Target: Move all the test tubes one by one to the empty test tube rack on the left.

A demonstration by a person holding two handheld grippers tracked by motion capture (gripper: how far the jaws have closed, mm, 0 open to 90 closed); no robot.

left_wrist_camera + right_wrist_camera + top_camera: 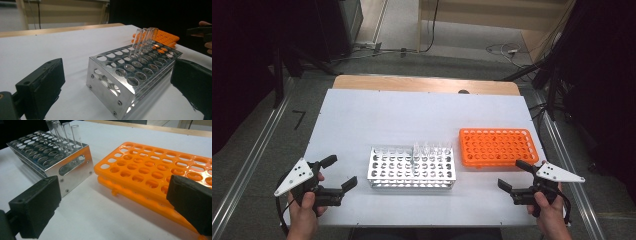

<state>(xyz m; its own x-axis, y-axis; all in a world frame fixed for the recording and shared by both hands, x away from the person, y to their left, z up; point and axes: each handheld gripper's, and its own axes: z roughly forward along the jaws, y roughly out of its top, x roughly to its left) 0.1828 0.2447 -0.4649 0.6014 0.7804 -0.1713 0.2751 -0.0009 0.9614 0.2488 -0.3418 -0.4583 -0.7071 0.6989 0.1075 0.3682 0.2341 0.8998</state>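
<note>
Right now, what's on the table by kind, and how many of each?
Metal test tube rack: 1
Orange plastic test tube rack: 1
Clear glass test tubes, standing in the metal rack: about 5, since they overlap
Total: about 7

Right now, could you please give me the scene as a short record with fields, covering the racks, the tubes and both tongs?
surface: white table
metal rack: silver rack, middle of the table, mostly empty holes
tubes: clear glass tubes upright in the silver rack's far right corner
orange rack: orange rack, right of the silver one, apart from it, holes look empty
left tongs: left tongs, open, holding nothing, near the silver rack's left end
right tongs: right tongs, open, holding nothing, near the orange rack's front edge
</note>
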